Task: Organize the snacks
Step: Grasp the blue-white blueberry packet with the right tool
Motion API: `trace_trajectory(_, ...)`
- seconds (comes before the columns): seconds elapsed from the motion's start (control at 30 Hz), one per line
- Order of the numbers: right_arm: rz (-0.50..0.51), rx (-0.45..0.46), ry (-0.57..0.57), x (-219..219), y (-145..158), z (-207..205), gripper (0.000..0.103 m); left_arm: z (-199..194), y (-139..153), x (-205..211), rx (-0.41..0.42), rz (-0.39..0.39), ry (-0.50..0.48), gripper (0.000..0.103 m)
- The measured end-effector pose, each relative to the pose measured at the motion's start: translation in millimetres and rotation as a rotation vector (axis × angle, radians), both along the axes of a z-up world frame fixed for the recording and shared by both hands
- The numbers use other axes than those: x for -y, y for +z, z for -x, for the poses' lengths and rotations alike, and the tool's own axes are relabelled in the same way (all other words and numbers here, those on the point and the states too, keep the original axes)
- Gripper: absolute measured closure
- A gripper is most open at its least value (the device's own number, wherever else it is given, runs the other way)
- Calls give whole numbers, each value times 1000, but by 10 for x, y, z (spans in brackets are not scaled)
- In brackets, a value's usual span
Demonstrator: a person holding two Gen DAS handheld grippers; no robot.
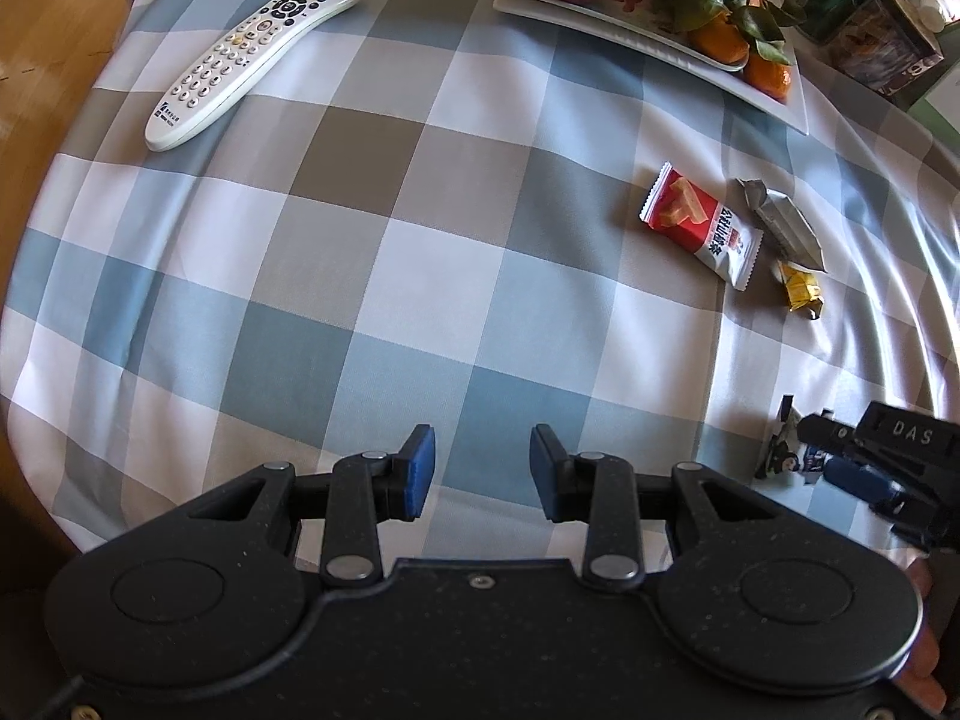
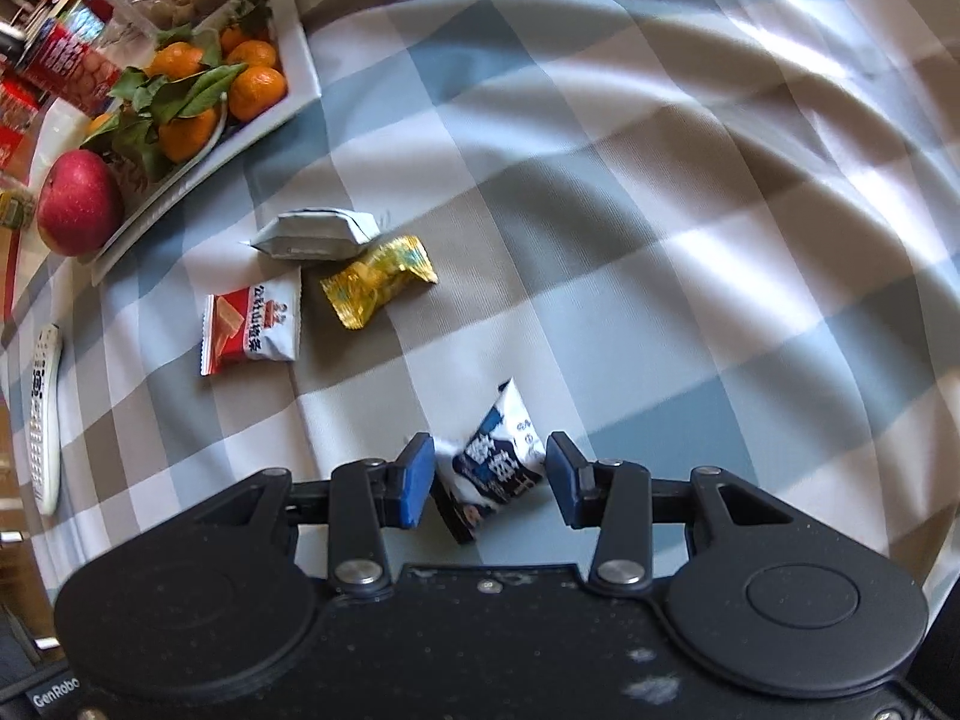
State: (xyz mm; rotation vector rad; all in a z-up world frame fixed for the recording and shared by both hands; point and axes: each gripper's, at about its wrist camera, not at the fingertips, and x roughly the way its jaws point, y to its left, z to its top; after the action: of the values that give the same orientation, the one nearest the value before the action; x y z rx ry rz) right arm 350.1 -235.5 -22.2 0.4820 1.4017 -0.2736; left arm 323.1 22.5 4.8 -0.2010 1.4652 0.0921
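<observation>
Right tongs [image 2: 486, 480]: I grasp the blue snack [image 2: 498, 456].
Left tongs [image 1: 483, 471]: released, I hold nothing.
Other snacks [image 2: 252, 324]: near the tray [image 2: 300, 36] corner.

Each camera sits on its own claw and looks down, close to the checked tabletop [image 1: 420, 192]. The left claw [image 1: 483, 468] fills the 6 o'clock edge of its view; the right claw [image 2: 489, 477] does the same in its own. Both views share the red snack packet [image 1: 699, 225] [image 2: 252, 324], the fruit plate [image 1: 660, 42] [image 2: 300, 72] and the remote [image 1: 252, 54] [image 2: 45, 420].
</observation>
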Motion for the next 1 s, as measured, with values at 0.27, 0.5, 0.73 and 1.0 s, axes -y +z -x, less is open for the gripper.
trace_trajectory(0.27, -52, -49, -37, -84, -11, 130, 59, 8, 14, -40, 2, 11, 16, 58)
trace_trajectory(0.5, -114, -102, -45, -197, -136, 122, 59, 16, 16, -49, -1, 15, 19, 58)
trace_trajectory(0.73, 51, -37, -51, -197, -68, -72, 59, -4, 18, -46, -1, 21, 20, 58)
trace_trajectory(1.0, 108, -16, -27, -202, -120, -261, 58, -14, -25, -22, -14, 16, 8, 58)
